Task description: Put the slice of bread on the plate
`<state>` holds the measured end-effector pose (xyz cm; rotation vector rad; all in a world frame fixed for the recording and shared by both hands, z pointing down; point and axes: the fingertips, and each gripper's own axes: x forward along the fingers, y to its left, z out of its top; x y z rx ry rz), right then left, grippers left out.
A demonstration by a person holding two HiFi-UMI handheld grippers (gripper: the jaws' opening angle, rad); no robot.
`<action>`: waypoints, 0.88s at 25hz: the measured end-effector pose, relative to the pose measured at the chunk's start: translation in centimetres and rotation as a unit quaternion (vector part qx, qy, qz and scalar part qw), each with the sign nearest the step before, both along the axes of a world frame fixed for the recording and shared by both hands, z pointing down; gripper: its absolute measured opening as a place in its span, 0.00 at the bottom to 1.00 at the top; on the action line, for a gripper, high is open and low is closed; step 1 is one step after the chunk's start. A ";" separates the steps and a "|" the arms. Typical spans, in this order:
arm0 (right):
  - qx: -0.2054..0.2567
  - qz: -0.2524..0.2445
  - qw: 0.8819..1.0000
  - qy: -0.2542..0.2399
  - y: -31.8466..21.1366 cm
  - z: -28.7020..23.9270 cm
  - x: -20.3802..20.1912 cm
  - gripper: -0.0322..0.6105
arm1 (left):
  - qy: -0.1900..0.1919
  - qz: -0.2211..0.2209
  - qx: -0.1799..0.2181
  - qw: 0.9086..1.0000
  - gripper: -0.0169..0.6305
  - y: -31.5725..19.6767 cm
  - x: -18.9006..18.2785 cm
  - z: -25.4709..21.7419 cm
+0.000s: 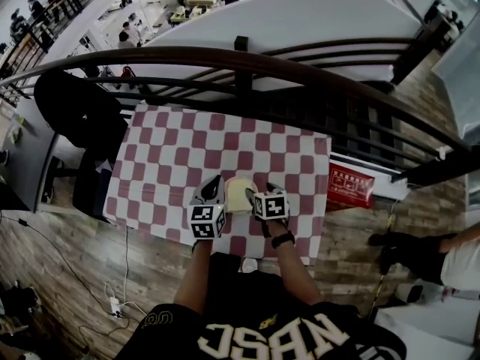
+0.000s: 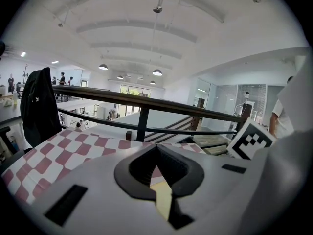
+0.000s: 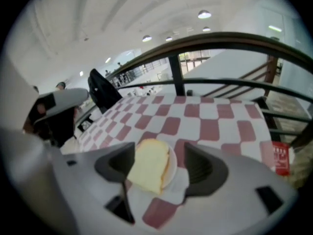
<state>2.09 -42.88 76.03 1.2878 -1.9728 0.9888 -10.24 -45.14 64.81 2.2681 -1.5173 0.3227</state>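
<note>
On a red-and-white checked tablecloth (image 1: pixel 187 145) beside a balcony railing (image 1: pixel 247 62), a person works two hand-held grippers at the near edge of the table. At left, the left gripper (image 2: pixel 157 148) has its dark pads meeting at the tips and grips nothing that can be identified; only a pale yellow sliver shows through the slot nearer the camera. Between the two tools, the slice of bread (image 3: pixel 148 165) lies on a small white plate (image 3: pixel 172 166), overhanging its near-left rim. The right gripper (image 3: pixel 159 163) hangs just above with its jaws spread wide, one on each side of the slice. The job looks all but finished, with only the pulling away left. At far right, a red sign (image 1: pixel 349 186) carries print too small to read.
</note>
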 end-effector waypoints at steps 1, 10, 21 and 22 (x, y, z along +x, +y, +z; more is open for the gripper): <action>0.020 -0.001 1.000 -0.001 -0.2 -1.3 0.2 0.54 | -0.001 0.002 0.003 1.000 0.06 0.0 0.2 -0.3; 0.208 0.033 0.977 -0.039 0.0 -14.9 1.6 0.07 | 0.007 0.010 0.060 0.998 0.06 1.7 1.8 -6.1; 0.399 0.020 0.917 -0.020 6.7 -27.5 2.0 0.07 | -0.002 -0.003 0.168 0.986 0.06 7.4 1.9 -16.4; 0.413 0.018 0.911 -0.014 7.4 -28.3 1.9 0.07 | -0.005 -0.003 0.175 0.984 0.06 8.1 1.9 -17.1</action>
